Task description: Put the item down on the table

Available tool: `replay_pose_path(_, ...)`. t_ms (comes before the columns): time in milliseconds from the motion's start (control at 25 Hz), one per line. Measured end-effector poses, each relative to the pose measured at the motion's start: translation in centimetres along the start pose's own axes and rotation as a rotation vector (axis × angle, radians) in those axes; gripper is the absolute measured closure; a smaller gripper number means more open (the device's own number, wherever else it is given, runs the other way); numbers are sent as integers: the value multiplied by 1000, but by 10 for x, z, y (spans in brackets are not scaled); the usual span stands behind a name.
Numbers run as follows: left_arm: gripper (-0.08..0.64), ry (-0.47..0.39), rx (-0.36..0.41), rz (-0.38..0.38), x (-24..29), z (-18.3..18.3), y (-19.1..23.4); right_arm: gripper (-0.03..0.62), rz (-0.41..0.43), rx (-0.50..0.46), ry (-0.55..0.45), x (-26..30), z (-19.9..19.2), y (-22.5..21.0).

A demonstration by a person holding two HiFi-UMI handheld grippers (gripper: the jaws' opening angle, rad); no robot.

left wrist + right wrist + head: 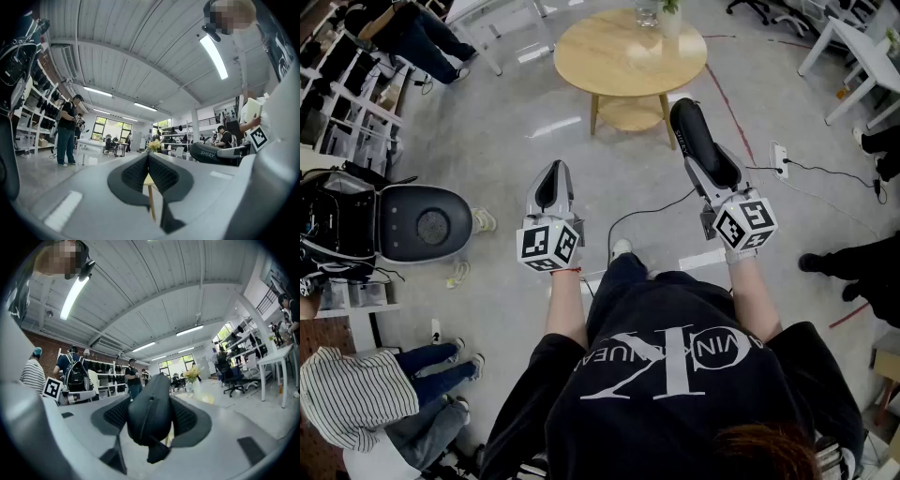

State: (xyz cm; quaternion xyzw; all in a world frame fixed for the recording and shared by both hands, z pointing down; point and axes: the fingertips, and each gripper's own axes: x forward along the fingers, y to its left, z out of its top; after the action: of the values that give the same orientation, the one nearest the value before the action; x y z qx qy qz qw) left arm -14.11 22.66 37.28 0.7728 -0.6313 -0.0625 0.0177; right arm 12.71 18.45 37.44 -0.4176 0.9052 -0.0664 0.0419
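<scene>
My right gripper [152, 394] jaws clamp a black pouch [149, 420] mid-body. My left gripper [148, 157] jaws are closed, empty. The pouch looks soft and light: grip its middle.

The pouch [696, 136] is black, oblong and rounded, with a zip running along its length (the pull tab hangs off the near end). It is held up in the air, gripped between the jaws of the right gripper [152, 399], lengthwise along them and reaching out past their tips. The table [609, 56] is round, of light wood, with a lower shelf between its legs. It stands on the grey floor ahead, apart from the pouch.
</scene>
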Motion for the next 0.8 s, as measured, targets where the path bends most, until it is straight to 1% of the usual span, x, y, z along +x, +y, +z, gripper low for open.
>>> replay_pose_path(200, 548, 11, 3, -13, 6, 1, -10, 322, 4, 6, 3, 0, 2, -4)
replay_pose_path(400, 548, 28, -1, -14, 19, -6, -5, 322, 6, 16, 15, 15, -4, -13)
replay_pose_path(640, 548, 23, -24, -4, 58, -13, 15, 322, 12, 7, 26, 52, -4, -32)
replay_pose_path(800, 548, 51, -38, -16, 98, -25, 28, 322, -1, 30, 27, 83, -5, -58)
